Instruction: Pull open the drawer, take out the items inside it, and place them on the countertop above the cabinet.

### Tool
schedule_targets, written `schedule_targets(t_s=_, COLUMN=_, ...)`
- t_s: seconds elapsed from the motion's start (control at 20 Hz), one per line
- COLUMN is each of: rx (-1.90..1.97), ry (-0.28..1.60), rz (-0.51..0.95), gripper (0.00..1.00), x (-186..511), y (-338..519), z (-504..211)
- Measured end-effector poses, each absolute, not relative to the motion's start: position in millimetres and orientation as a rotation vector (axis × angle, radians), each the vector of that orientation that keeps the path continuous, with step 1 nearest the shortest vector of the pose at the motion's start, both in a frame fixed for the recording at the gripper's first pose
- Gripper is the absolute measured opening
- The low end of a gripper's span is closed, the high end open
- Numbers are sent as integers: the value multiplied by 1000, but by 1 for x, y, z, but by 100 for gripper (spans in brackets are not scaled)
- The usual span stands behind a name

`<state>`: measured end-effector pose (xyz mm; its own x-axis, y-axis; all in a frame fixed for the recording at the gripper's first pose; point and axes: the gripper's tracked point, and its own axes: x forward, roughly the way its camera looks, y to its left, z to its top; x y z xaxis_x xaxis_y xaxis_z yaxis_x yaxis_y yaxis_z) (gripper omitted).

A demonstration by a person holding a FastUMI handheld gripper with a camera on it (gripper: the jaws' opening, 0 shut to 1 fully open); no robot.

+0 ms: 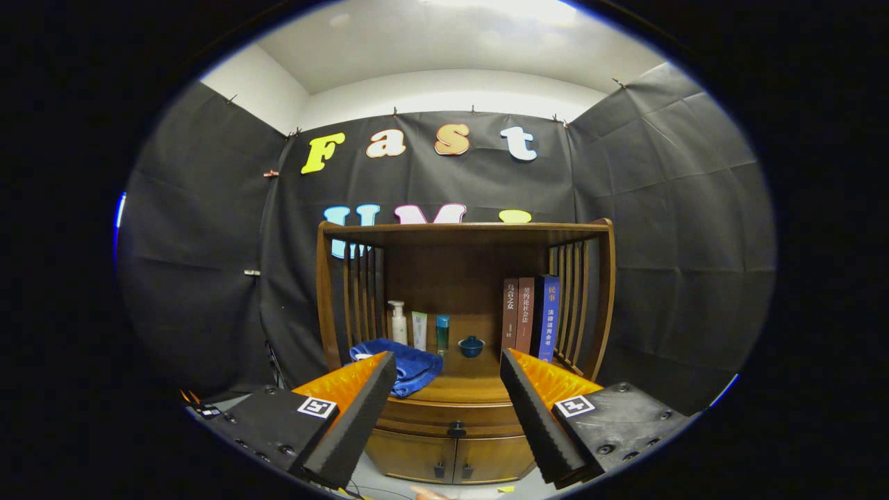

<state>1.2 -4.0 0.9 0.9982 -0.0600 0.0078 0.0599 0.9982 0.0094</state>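
Note:
A brown wooden cabinet (pixel 458 444) stands ahead against the booth's wall. Its drawer (pixel 451 417) is closed, with a dark knob (pixel 456 430) at the middle of its front. Two small doors (pixel 451 460) sit below the drawer. The countertop (pixel 469 382) above carries a folded blue towel (pixel 410 368). My gripper (pixel 448 364) is open, held back from the cabinet, with nothing between its fingers. The knob lies ahead and below the gap between the fingers.
On the countertop stand a white pump bottle (pixel 397 323), a white tube (pixel 419 330), a teal bottle (pixel 442 332), a small blue lidded bowl (pixel 471 346) and three upright books (pixel 531 316). Slatted side rails (pixel 576 305) and a top shelf (pixel 462 230) enclose it.

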Motion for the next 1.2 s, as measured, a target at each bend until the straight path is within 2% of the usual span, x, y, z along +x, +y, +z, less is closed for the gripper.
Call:
schedule_targets(t_s=0.4, rx=8, ry=71, rz=-95, gripper=98, x=20, y=-18, z=-35)
schedule_targets(t_s=1.2, rx=38, ry=347, rz=-100, gripper=100, x=132, y=-29, z=-245)
